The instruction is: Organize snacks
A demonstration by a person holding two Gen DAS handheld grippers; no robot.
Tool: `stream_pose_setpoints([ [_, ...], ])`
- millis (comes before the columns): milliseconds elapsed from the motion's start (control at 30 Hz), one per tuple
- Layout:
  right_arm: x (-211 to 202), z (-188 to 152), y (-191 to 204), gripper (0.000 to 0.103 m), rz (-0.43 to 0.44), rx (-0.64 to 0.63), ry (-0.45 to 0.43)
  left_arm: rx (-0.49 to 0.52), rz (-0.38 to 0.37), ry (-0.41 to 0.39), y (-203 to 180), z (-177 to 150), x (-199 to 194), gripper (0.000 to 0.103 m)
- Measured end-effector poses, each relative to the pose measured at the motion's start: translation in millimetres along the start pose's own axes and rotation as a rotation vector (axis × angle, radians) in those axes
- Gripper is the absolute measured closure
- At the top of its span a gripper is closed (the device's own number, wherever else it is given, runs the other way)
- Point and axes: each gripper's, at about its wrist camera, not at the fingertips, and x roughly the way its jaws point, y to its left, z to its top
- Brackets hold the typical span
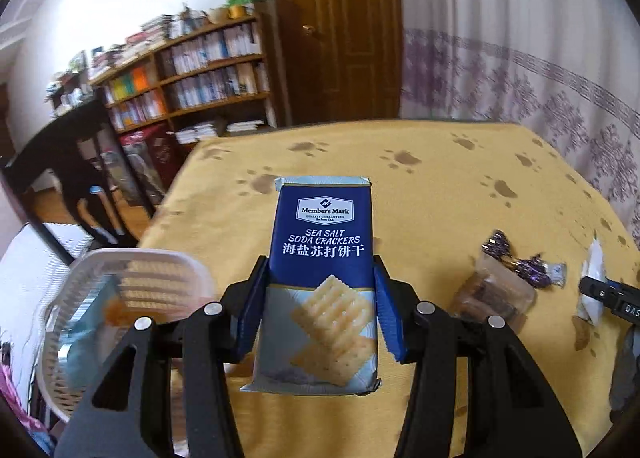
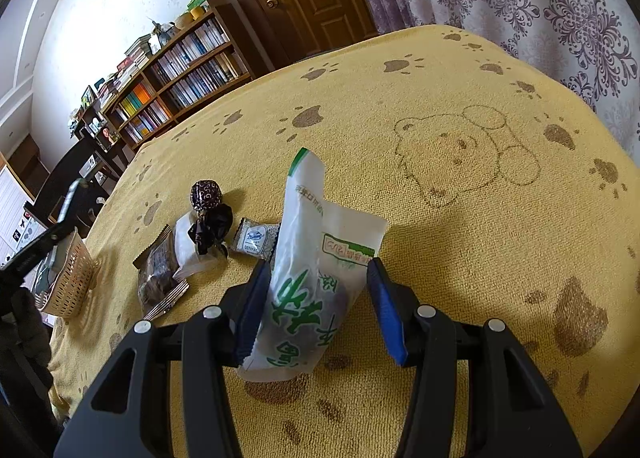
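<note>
Left hand-held gripper (image 1: pixel 322 310) clamps cracker pack (image 1: pixel 322 278) above table (image 1: pixel 460 186), basket (image 1: pixel 132 298) beside | right hand-held gripper (image 2: pixel 316 302) pinches white pouch (image 2: pixel 316 270) | risk: limp pouch slips, thin grip

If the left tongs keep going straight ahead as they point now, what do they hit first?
Probably nothing on the table: the left tongs already grip the cracker pack, and beyond it only bare yellow tablecloth shows up to the far edge. Depth is uncertain.
</note>
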Motion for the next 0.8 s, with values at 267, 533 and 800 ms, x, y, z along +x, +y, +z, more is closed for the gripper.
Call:
stream_pose_setpoints([
  [267, 0.0, -0.2, 0.2, 0.052, -0.001, 0.000, 0.000, -0.046, 0.097, -0.029, 48.5, -4.1, -22.6, 0.052],
  [533, 0.5, 0.0, 0.9, 0.052, 0.000, -0.001, 0.000, -0.095, 0.124, 0.001, 74.4, -16.0, -21.4, 0.052],
  [800, 0.7, -0.2, 1.3, 0.052, 0.002, 0.000, -0.001, -0.001, 0.037, 0.012, 31.2, -16.6, -11.5, 0.036],
])
